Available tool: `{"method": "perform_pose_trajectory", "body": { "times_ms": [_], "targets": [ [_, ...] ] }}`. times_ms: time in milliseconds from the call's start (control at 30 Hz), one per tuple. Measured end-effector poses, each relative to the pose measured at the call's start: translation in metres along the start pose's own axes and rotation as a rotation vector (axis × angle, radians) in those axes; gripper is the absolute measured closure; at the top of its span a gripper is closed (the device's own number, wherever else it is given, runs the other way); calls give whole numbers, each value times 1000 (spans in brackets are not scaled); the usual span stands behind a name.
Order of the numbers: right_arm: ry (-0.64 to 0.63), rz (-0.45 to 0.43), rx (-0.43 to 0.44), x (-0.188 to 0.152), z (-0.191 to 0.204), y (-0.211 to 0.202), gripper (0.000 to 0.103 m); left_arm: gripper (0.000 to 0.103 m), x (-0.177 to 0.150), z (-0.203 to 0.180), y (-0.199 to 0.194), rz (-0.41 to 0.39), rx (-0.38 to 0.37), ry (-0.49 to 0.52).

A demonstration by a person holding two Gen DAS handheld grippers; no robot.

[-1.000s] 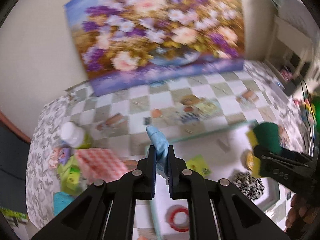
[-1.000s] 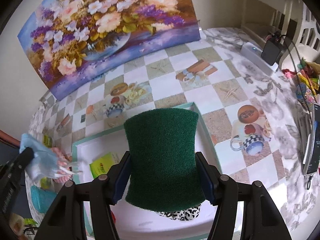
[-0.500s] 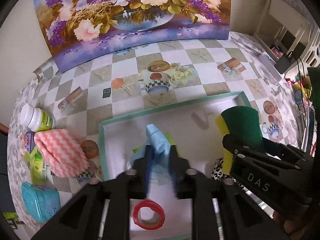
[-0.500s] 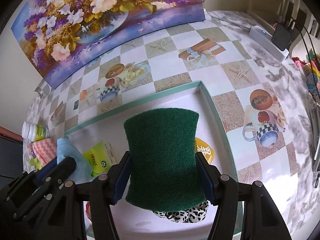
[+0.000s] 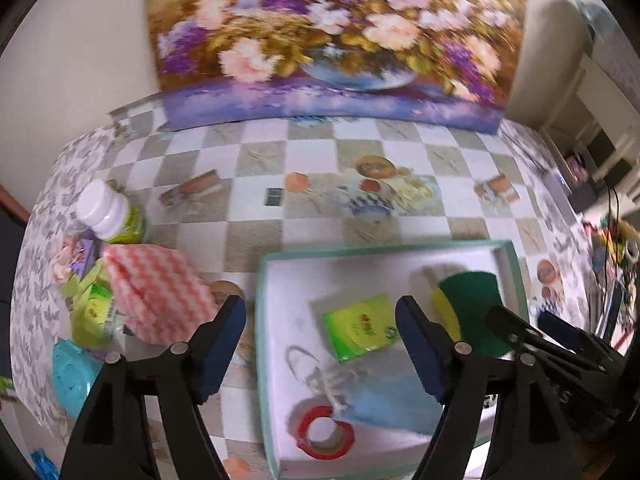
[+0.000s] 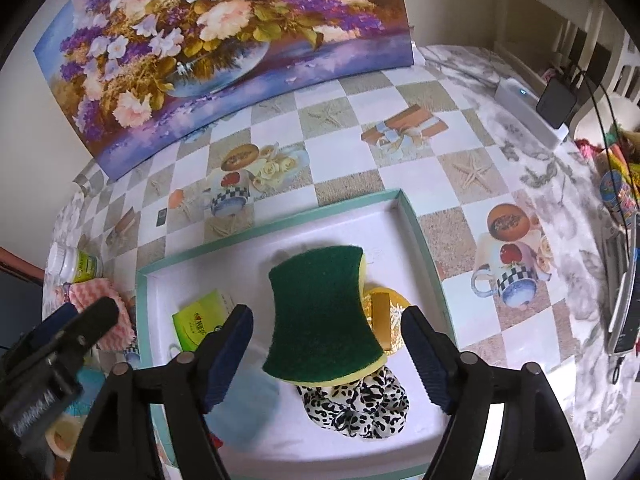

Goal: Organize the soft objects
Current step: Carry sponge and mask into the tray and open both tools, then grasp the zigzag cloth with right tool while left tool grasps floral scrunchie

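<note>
both tongs are shown spread wide, nothing held. between the right tongs (image 6: 327,354) a green sponge (image 6: 322,316) is seen, tilted, in the teal-rimmed tray (image 6: 424,236). a light blue cloth (image 5: 390,406) lies in the tray just inside the right finger of the left tongs (image 5: 320,346); a pink zigzag cloth (image 5: 158,296) lies on the worktop (image 5: 256,236) beyond their left finger.

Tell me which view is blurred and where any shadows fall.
Left wrist view: motion-smeared, painting and blue cloth soft. Right wrist view: sharper, the green sponge crisp, casting a faint shadow on the tray floor behind it; fisheye bends both.
</note>
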State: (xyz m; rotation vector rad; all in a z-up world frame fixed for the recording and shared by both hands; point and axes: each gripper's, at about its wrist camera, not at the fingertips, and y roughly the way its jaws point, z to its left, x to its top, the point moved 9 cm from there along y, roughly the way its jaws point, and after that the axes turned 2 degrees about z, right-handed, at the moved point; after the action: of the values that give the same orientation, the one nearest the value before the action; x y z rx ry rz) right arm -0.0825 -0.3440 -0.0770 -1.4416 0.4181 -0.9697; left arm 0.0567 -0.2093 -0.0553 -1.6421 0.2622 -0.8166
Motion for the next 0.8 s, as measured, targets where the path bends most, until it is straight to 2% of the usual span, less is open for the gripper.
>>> {"method": "perform_pose_trajectory", "body": {
  "times_ms": [100,300,400,500,800],
  "targets": [
    [-12,-22,-8,3,3,-9,15,15,3,18,-2,-10,28,-39],
    [-30,-61,-33,7,5,-18,0,14,1,45,2,1,53,-105],
    [-42,-69,-48,8,5,-20,0,12,-2,58,6,9,69,-135],
    [-34,-64,-42,7,4,-17,0,5,-3,75,9,12,94,-172],
    [-46,-53,-60,4,10,-16,0,5,-6,106,12,18,92,-246]
  ]
}}
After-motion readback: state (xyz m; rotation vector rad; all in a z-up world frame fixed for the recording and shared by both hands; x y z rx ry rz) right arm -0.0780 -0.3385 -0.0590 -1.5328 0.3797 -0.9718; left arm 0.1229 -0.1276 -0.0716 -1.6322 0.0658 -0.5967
